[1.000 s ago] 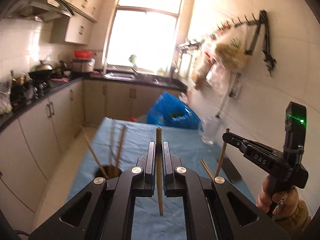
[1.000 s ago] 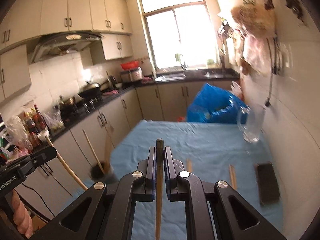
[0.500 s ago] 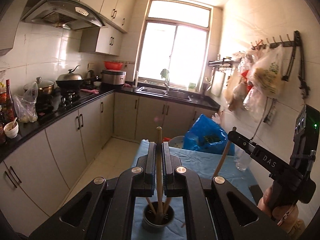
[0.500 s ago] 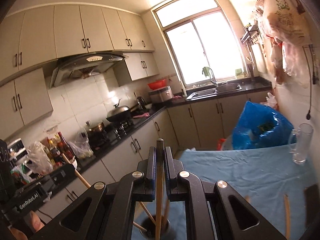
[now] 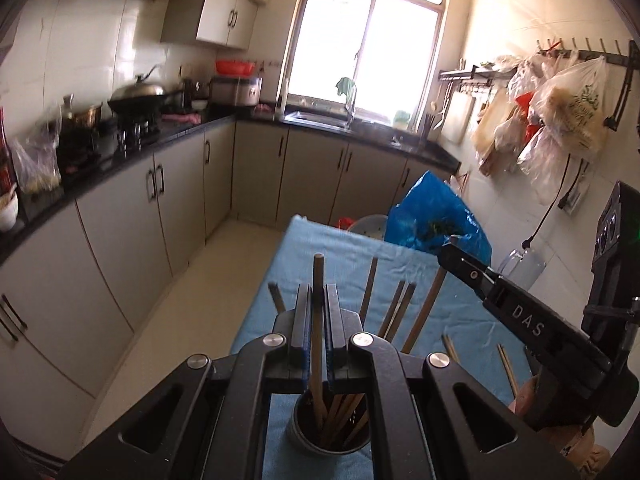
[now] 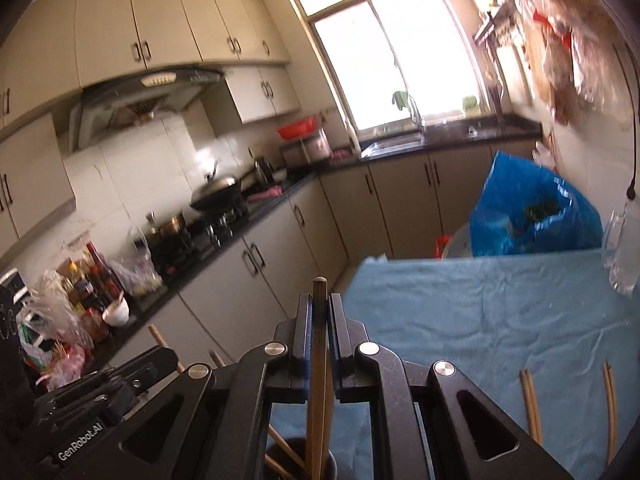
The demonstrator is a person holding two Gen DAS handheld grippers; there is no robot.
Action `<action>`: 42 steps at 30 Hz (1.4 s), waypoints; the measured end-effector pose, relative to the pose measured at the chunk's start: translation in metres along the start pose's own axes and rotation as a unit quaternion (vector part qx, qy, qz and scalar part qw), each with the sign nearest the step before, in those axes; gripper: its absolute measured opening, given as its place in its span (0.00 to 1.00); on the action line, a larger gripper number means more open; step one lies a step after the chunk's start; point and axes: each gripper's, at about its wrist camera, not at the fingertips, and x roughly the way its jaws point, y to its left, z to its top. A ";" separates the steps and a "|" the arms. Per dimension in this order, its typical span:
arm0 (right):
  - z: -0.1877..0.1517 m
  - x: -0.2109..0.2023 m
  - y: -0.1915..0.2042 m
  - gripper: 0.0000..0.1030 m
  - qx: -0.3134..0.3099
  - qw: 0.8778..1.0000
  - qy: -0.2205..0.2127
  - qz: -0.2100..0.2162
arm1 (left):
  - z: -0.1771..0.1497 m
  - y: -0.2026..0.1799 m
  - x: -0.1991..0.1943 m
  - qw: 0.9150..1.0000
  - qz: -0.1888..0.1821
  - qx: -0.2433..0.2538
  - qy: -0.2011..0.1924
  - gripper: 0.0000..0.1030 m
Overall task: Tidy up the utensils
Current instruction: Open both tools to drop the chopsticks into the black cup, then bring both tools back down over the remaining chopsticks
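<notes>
In a narrow kitchen, we hold both claws over a dark round holder (image 5: 328, 436) standing on the near end of a table spread with a blue cloth (image 5: 344, 256). Our left gripper (image 5: 318, 312) is clamped nearly shut on a single wooden chopstick (image 5: 318, 280), which stands upright between the pads with its lower end reaching down into the holder's mouth. The holder already carries a sheaf of chopsticks (image 5: 394, 312) leaning out toward the right. Our right gripper (image 6: 319, 320) is likewise pinched almost closed on its own chopstick (image 6: 319, 292), held upright, its lower end dropping toward the holder's rim (image 6: 332, 468) at the bottom edge of the right wrist view; whether the tip is inside we cannot tell. More loose chopsticks (image 6: 530, 404) lie flat on the cloth to the right, well apart from the holder. At the table's far end sits a blue plastic bag (image 6: 532, 208) with something green showing in its open top, and beside it, near the wall, a clear glass mug (image 6: 622, 256).
</notes>
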 end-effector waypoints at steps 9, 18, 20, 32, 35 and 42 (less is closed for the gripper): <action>-0.018 0.014 -0.014 0.09 0.015 0.999 0.035 0.007 | -0.017 -0.010 -0.005 0.999 0.030 0.024 -0.004 0.06; -0.016 -0.001 -0.026 0.33 0.047 0.998 0.031 0.009 | -0.036 -0.028 -0.034 0.994 0.091 0.056 -0.033 0.39; -0.016 -0.009 -0.030 0.33 0.050 0.998 0.026 0.006 | -0.040 -0.032 -0.040 0.992 0.105 0.061 -0.039 0.43; -0.030 -0.058 -0.079 0.35 0.073 0.997 0.016 -0.034 | -0.062 -0.070 -0.066 0.987 0.111 0.102 -0.053 0.56; -0.034 -0.071 -0.095 0.35 0.081 0.996 0.015 -0.043 | -0.069 -0.084 -0.069 0.987 0.103 0.111 -0.050 0.56; -0.050 -0.103 -0.141 0.38 0.104 0.992 0.009 -0.073 | -0.084 -0.121 -0.065 0.988 0.075 0.131 -0.033 0.58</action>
